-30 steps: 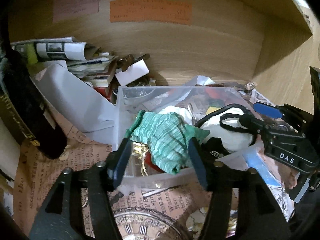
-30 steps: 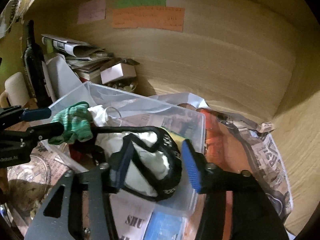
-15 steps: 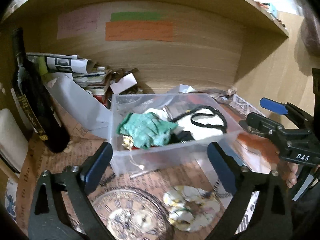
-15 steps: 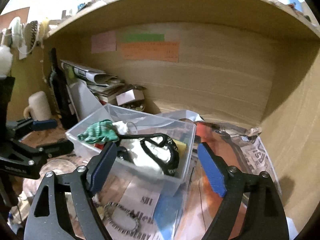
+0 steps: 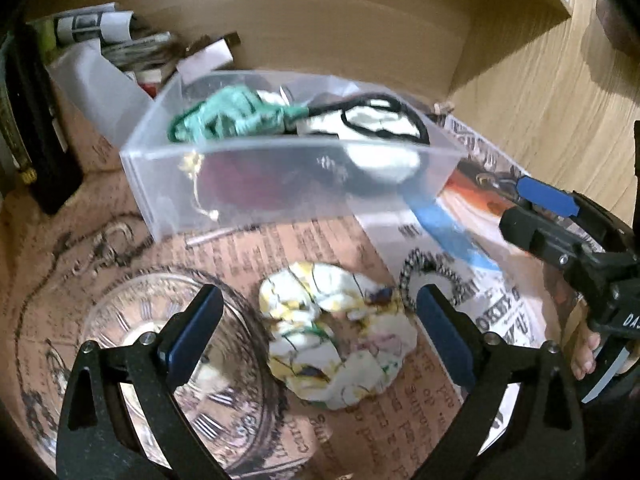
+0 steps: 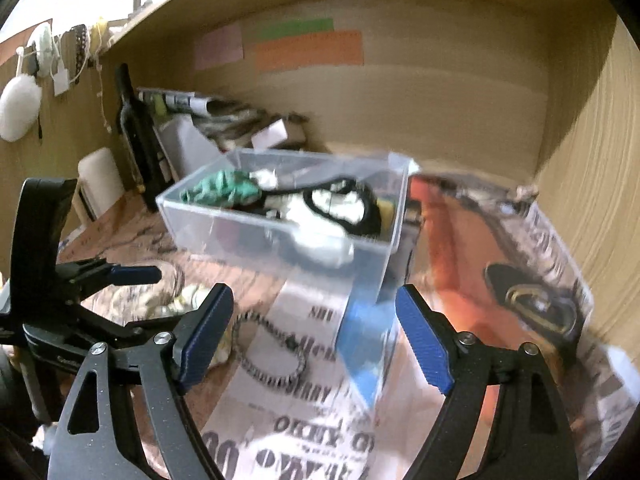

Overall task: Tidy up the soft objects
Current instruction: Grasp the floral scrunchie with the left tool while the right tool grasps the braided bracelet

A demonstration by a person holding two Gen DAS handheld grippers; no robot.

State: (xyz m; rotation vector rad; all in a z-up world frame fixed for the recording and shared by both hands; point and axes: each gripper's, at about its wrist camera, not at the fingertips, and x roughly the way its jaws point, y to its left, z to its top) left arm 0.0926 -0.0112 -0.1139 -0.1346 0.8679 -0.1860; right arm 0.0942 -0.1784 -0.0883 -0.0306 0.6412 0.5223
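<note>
A clear plastic box (image 5: 248,184) (image 6: 224,216) holds a green knit cloth (image 5: 224,114) (image 6: 218,188) and a white cloth item with black trim (image 5: 380,128) (image 6: 340,204). A crumpled white and yellow floral cloth (image 5: 336,332) lies on the table in front of the box. My left gripper (image 5: 316,332) is open and empty, its fingers on either side of the floral cloth, above it. My right gripper (image 6: 314,340) is open and empty, in front of the box; it also shows in the left wrist view (image 5: 560,232).
A glass bowl (image 5: 176,364) sits left of the floral cloth. A black and white beaded bracelet (image 5: 436,276) (image 6: 272,352) lies to its right on printed paper. A dark bottle (image 6: 136,136), stacked papers (image 5: 120,36) and wooden walls enclose the back.
Both grippers have let go of the cloths in the box, opened wide and pulled back. The left one has tilted down over the floral cloth.
</note>
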